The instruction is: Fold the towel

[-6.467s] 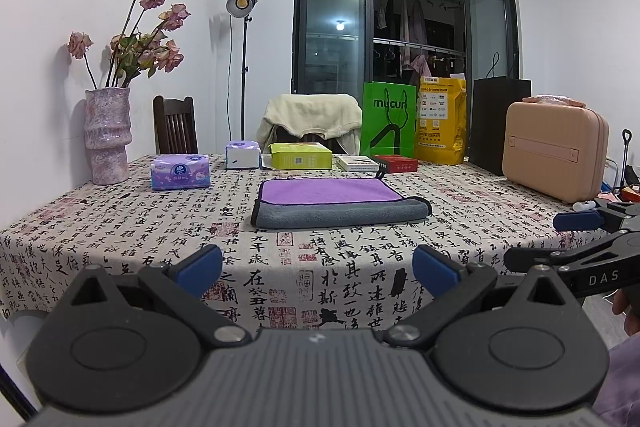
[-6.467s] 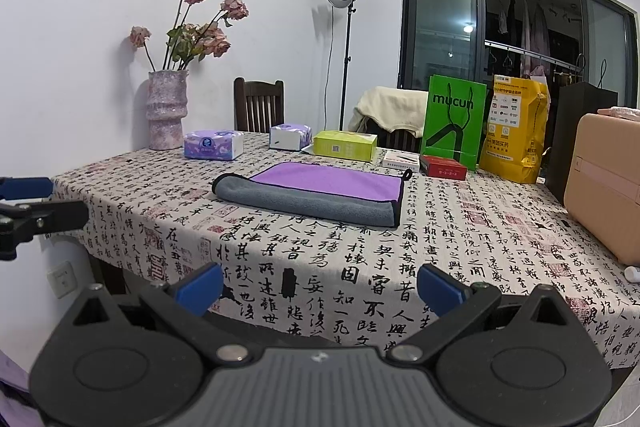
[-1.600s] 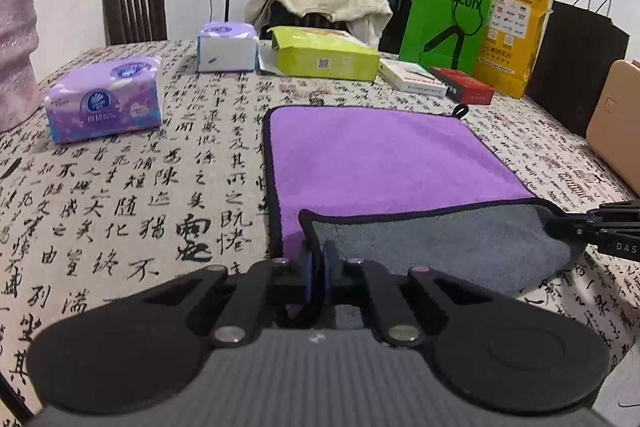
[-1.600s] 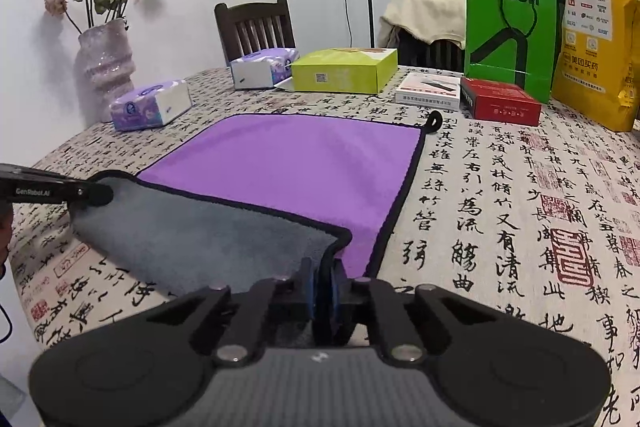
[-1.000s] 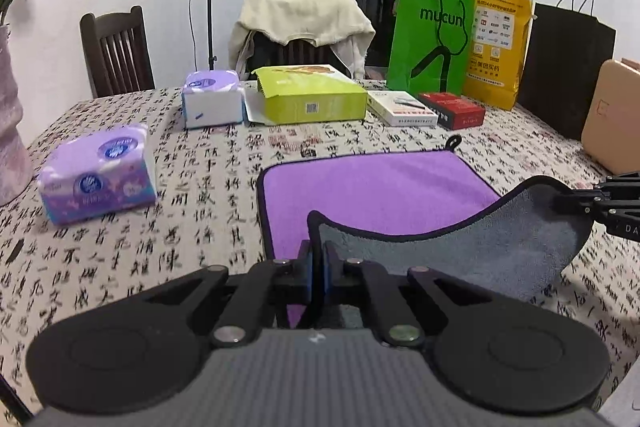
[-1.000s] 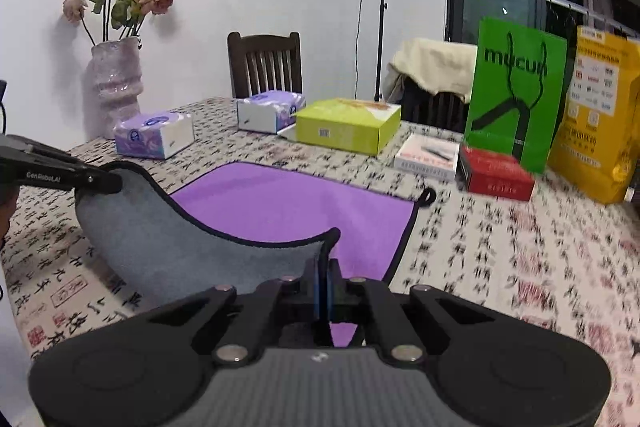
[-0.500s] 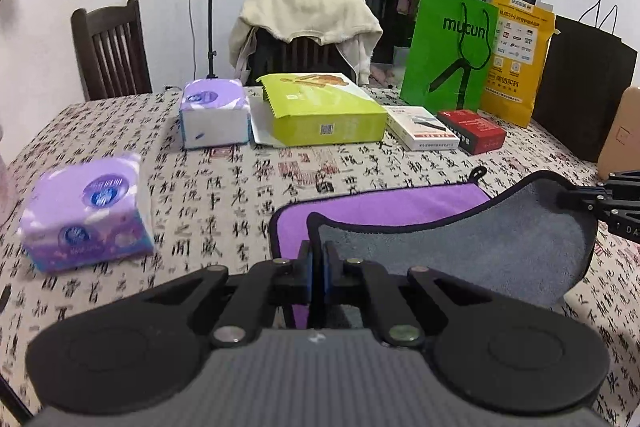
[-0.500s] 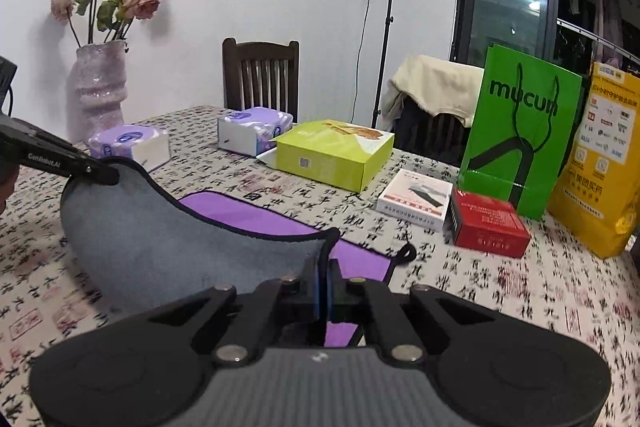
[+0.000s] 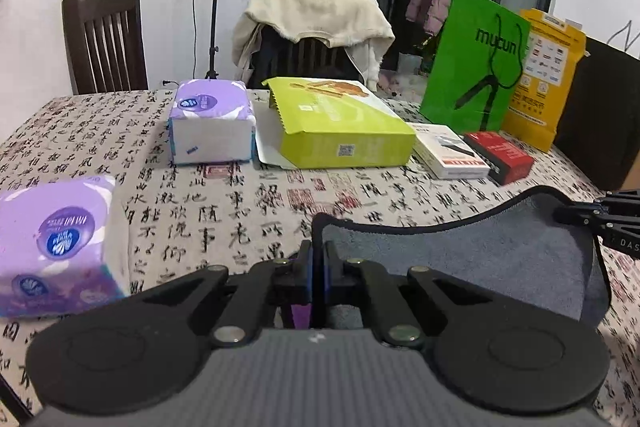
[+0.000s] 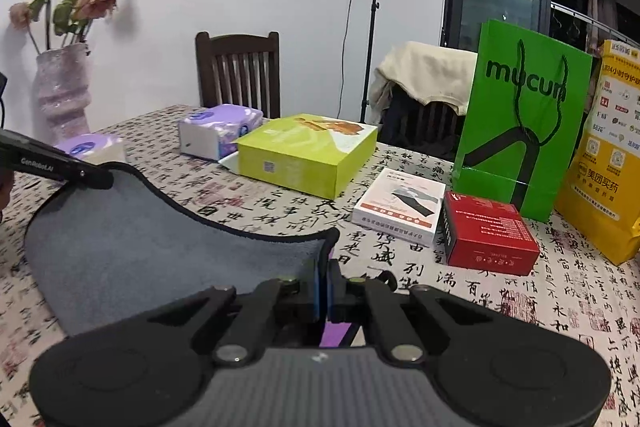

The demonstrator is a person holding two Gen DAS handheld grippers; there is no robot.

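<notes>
Towel: the towel (image 9: 460, 259) hangs grey side up between the two grippers, lifted off the bench (image 9: 240, 195), with only a sliver of its purple face showing under the fingers in each wrist view.

Left gripper: the left gripper (image 9: 318, 267) has its fingers clenched on one corner of the towel's black-bound edge; in the right wrist view it shows as a dark arm (image 10: 56, 163) pinching the far corner.

Right gripper: the right gripper (image 10: 323, 283) is likewise clamped on the other corner, its fingers pressed together with cloth between them.

What has changed: a second or so ago a broad purple sheet lay spread on the bench ahead of both grippers; now the held edge has travelled forward over it and the purple is almost wholly covered by the grey underside. The boxes at the back loom closer too.

What it means: I judge the fold is well past halfway, the carried edge nearing the towel's far edge, which I cannot see from here.

Near neighbours: the green box (image 9: 340, 131), the white box (image 10: 400, 203) and the red box (image 10: 488, 239) sit just beyond where the edge should land; a tissue pack (image 9: 56, 243) lies to the left.

Next call: lower both corners level and square before letting go, or the top layer will lie skewed.
</notes>
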